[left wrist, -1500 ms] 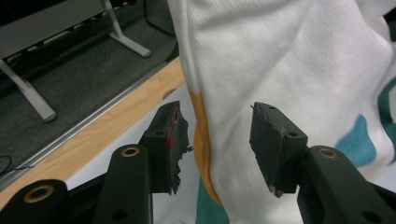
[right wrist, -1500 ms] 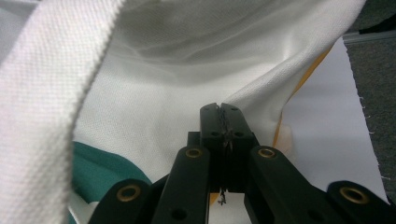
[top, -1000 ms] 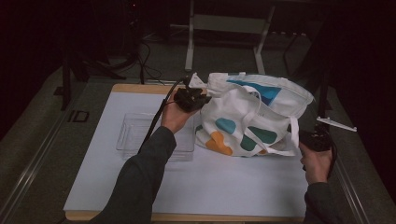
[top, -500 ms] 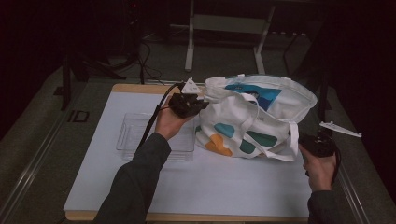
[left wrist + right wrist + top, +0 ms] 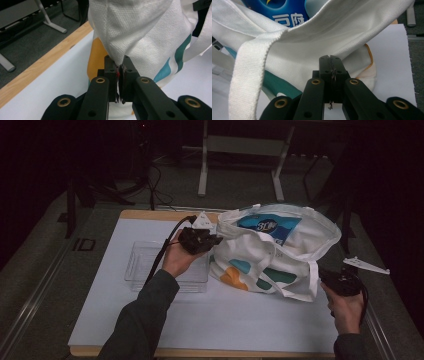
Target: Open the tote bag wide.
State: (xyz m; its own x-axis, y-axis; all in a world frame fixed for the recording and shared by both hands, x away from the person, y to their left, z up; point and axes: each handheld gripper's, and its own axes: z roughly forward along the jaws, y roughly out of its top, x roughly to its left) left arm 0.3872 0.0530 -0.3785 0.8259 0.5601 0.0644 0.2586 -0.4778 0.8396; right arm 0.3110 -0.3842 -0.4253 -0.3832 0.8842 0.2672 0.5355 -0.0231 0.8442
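A white cloth tote bag [image 5: 270,255] with teal and orange shapes lies on the white mat, its mouth gaping. A blue packet [image 5: 267,226] with white letters shows inside. My left gripper [image 5: 212,240] is shut on the bag's left rim; in the left gripper view the fabric [image 5: 140,32] is pinched between the jaws of that gripper [image 5: 120,65]. My right gripper [image 5: 327,275] sits by the bag's right lower corner, next to a hanging strap [image 5: 249,75]. In its own view the right gripper [image 5: 329,58] is shut in front of the bag's rim [image 5: 352,30], with no cloth between the jaws.
A clear plastic tray [image 5: 145,265] lies left of the bag, under my left forearm. The white mat [image 5: 240,320] covers a wooden table [image 5: 145,214]. Table legs and cables stand on the dark floor beyond the far edge.
The left gripper has pulled the bag's left rim leftward and the mouth gapes wider. The right hand has drifted toward the near right edge.
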